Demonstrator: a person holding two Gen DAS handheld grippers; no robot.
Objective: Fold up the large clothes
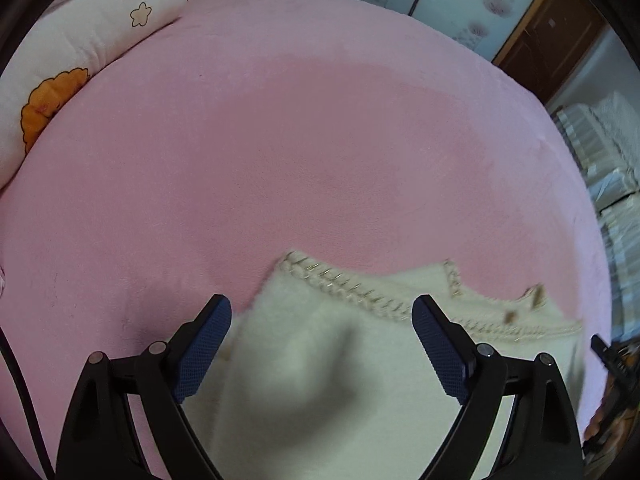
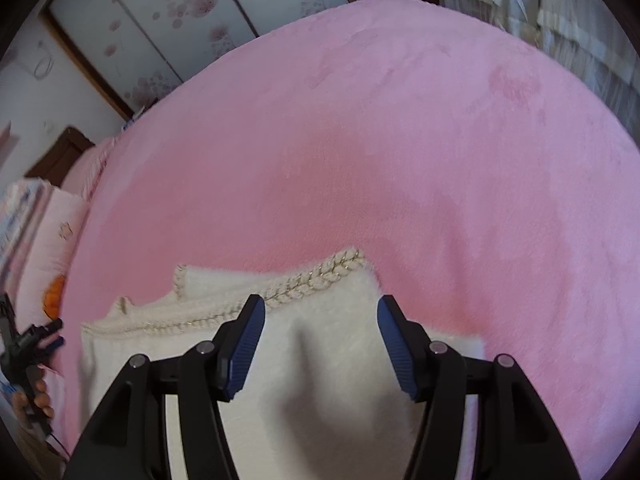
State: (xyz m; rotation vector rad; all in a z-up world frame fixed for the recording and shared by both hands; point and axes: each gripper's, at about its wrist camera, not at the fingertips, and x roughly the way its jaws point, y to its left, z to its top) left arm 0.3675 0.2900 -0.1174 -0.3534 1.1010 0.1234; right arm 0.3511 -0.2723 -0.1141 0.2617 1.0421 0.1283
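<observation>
A fluffy cream-white garment (image 1: 320,344) with a braided gold-thread trim lies on the pink bed, folded over. It also shows in the right wrist view (image 2: 332,360). My left gripper (image 1: 322,312) is open and empty, hovering above the garment's left part. My right gripper (image 2: 322,312) is open and empty above the garment's right part, just behind the braided trim (image 2: 312,280). The left gripper (image 2: 36,340) shows at the left edge of the right wrist view. The right gripper (image 1: 612,360) shows at the right edge of the left wrist view.
The pink bedcover (image 1: 304,140) stretches far ahead. A white pillow with an orange flower (image 1: 68,68) lies at the far left. Sliding doors with flower prints (image 2: 168,20) stand behind the bed. Folded light bedding (image 1: 600,152) sits beyond the bed's right edge.
</observation>
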